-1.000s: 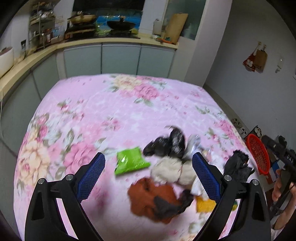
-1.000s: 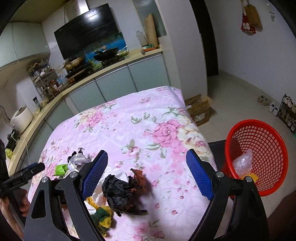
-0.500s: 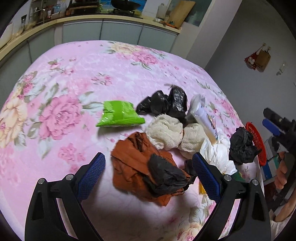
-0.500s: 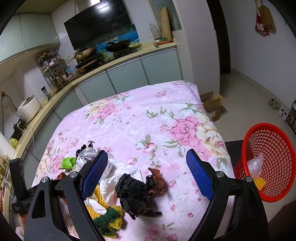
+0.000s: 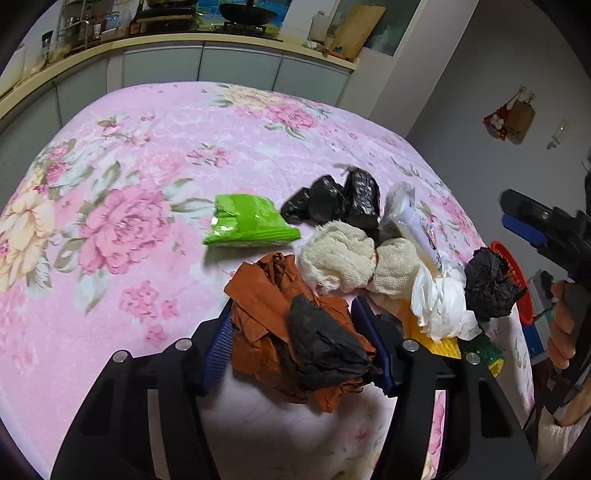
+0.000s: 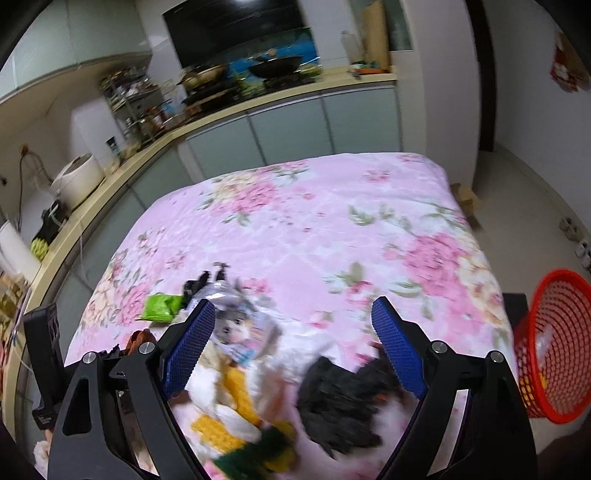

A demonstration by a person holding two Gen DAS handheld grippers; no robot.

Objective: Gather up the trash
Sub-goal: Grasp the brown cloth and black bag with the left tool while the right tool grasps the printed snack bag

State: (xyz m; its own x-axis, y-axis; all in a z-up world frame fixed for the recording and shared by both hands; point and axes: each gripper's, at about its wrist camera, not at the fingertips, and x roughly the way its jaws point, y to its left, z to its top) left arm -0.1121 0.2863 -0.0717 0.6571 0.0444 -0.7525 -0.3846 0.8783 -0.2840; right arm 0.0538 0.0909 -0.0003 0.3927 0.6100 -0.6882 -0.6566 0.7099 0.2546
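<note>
Now we see the left hand-held gripper (image 5: pixel 295 354) closing around the orange-and-black crumpled wad (image 5: pixel 295 332) at lower centre; the right hand-held gripper (image 6: pixel 293 343) gapes wide above blurred trash.

We find no text that we can read in either view. The clear plastic wrapper with a white printed label (image 5: pixel 417 225), lying among the crumpled rubbish on the pink floral cloth (image 5: pixel 155 147), carries small coloured marks near its lower end, but they are too small and too distorted for us to make out a single letter. In the right wrist view the same wrapper (image 6: pixel 240 328) shows a printed picture and is smeared by motion blur. The bright green plastic packet (image 5: pixel 247 221) shows us only plain folds and glare. The jars and bottles on the far metal kitchen rack (image 5: pixel 92 26) bear labels too tiny for us to read.
</note>
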